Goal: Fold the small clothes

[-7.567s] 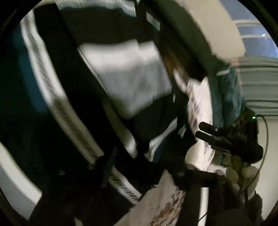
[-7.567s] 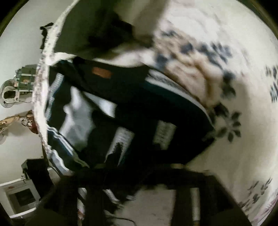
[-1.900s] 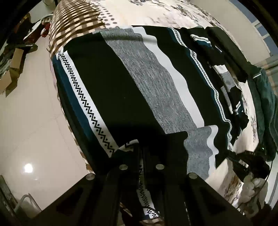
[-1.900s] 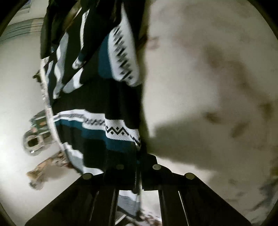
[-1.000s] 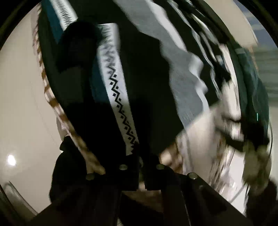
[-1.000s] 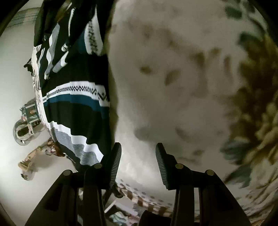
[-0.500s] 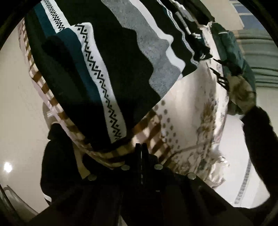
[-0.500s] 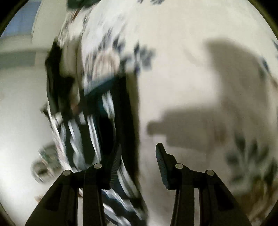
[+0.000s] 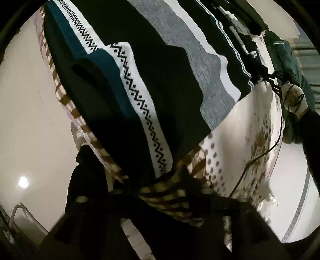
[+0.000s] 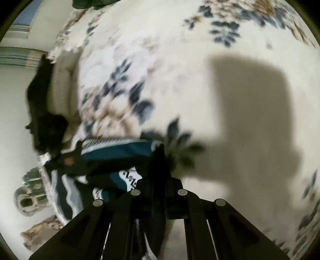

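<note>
A knitted sweater (image 9: 152, 66) with black, teal, grey and white zigzag bands lies spread on the bed's patterned sheet (image 9: 240, 128). My left gripper (image 9: 162, 186) is at its near corner. Its jaws are opening, with only checked sheet between the blurred dark fingers (image 9: 130, 187) and the corner lying just ahead of them. In the right wrist view, my right gripper (image 10: 160, 158) is shut on the sweater's (image 10: 116, 154) teal and white edge. From the left wrist view, that right gripper (image 9: 277, 81) sits at the sweater's far corner, held by a gloved hand (image 9: 296, 100).
A dark green garment (image 9: 288, 54) lies beyond the right gripper, and black clothes (image 9: 242, 18) lie past the sweater. The bed's edge drops to pale floor (image 9: 28, 112) on the left. A cable (image 9: 260, 156) trails over the sheet. A dark item (image 10: 46, 120) rests near the bed's far side.
The left jaws, shut half a second ago, now stand apart off the sweater's corner. The right gripper swept across the floral sheet to the sweater's edge and closed on it.
</note>
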`<state>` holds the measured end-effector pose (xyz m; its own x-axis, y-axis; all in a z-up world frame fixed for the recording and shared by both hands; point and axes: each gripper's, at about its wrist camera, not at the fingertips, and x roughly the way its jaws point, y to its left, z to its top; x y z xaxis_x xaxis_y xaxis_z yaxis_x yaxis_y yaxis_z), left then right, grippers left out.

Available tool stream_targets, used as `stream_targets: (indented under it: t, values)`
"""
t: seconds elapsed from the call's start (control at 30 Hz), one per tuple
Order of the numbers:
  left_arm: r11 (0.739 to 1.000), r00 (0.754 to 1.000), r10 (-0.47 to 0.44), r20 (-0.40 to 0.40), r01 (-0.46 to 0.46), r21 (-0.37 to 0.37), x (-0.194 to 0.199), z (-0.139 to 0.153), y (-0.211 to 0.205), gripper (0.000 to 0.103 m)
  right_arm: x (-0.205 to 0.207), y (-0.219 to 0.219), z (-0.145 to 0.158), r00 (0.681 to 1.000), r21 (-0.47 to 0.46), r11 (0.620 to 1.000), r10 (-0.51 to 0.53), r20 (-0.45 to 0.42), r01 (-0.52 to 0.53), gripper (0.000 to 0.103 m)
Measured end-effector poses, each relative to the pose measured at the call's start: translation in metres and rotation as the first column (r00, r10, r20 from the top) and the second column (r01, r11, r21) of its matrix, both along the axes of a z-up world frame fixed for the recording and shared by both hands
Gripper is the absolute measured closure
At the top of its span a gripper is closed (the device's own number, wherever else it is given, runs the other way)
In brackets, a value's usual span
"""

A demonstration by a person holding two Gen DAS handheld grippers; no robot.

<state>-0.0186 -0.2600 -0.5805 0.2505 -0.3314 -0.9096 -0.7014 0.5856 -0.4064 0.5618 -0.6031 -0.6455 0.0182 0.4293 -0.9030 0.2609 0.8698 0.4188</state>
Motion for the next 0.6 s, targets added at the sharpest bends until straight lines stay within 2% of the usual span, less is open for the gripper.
stream_targets:
  t: [0.03, 0.07, 0.1, 0.17, 0.23, 0.27, 0.3, 0.4, 0.43, 0.47, 0.5, 0.53, 0.57, 0.6]
  values:
    - [1.000, 1.000, 0.004, -0.006, -0.004, 0.006, 0.002, -0.001, 0.000, 0.037, 0.003, 0.004, -0.003, 1.000, -0.006, 1.000, 0.028, -0.015, -0.028, 0.096]
    - [1.000, 1.000, 0.009, -0.008, -0.009, 0.011, 0.004, -0.001, 0.001, 0.023, 0.006, 0.009, -0.004, 0.998, -0.002, 0.998, 0.061, -0.021, -0.061, 0.095]
    - [1.000, 1.000, 0.016, -0.001, -0.016, 0.012, 0.007, -0.001, 0.002, 0.017, 0.008, 0.013, -0.003, 0.995, -0.001, 0.995, 0.098, -0.028, -0.098, 0.094]
    - [1.000, 1.000, 0.028, 0.008, -0.028, 0.011, 0.008, -0.003, 0.002, 0.016, 0.008, 0.012, -0.001, 0.991, 0.023, 0.992, 0.125, -0.050, -0.124, 0.091]
    - [0.999, 0.999, 0.048, 0.006, -0.048, -0.011, 0.010, -0.010, 0.002, 0.016, 0.007, 0.009, -0.001, 0.986, 0.079, 0.987, 0.148, -0.071, -0.143, 0.080]
    - [0.998, 0.998, 0.063, 0.006, -0.063, -0.027, 0.011, -0.016, 0.002, 0.016, 0.005, 0.010, -0.001, 0.986, 0.105, 0.985, 0.148, -0.071, -0.140, 0.065]
    - [0.996, 0.996, 0.084, 0.001, -0.084, -0.041, 0.012, -0.022, 0.002, 0.016, 0.003, 0.006, -0.002, 0.987, 0.146, 0.980, 0.144, -0.068, -0.133, 0.057]
    - [0.976, 0.982, 0.191, -0.011, -0.191, -0.106, 0.012, -0.040, 0.006, 0.016, -0.003, 0.001, -0.010, 0.987, 0.184, 0.976, 0.134, -0.090, -0.116, 0.054]
    - [0.970, 0.975, 0.222, -0.013, -0.222, -0.103, 0.010, -0.042, 0.008, 0.017, -0.002, -0.001, -0.014, 0.988, 0.197, 0.975, 0.121, -0.098, -0.100, 0.054]
    - [0.965, 0.969, 0.246, 0.000, -0.245, -0.096, 0.009, -0.043, 0.009, 0.023, -0.005, 0.002, -0.014, 0.988, 0.199, 0.976, 0.111, -0.105, -0.088, 0.054]
    - [0.967, 0.968, 0.248, 0.018, -0.247, -0.068, 0.009, -0.040, 0.008, 0.060, -0.005, 0.001, -0.015, 0.989, 0.201, 0.976, 0.100, -0.107, -0.077, 0.054]
    - [0.972, 0.973, 0.232, 0.008, -0.232, -0.030, 0.011, -0.037, 0.005, 0.083, -0.005, -0.001, -0.016, 0.991, 0.204, 0.977, 0.086, -0.105, -0.063, 0.054]
    - [0.977, 0.977, 0.211, 0.015, -0.211, -0.021, 0.010, -0.034, -0.001, 0.096, -0.006, -0.002, -0.016, 0.992, 0.205, 0.977, 0.076, -0.105, -0.053, 0.054]
    - [0.981, 0.981, 0.195, 0.024, -0.195, -0.010, 0.009, -0.029, -0.006, 0.098, -0.006, -0.003, -0.016, 0.992, 0.205, 0.977, 0.074, -0.103, -0.052, 0.054]
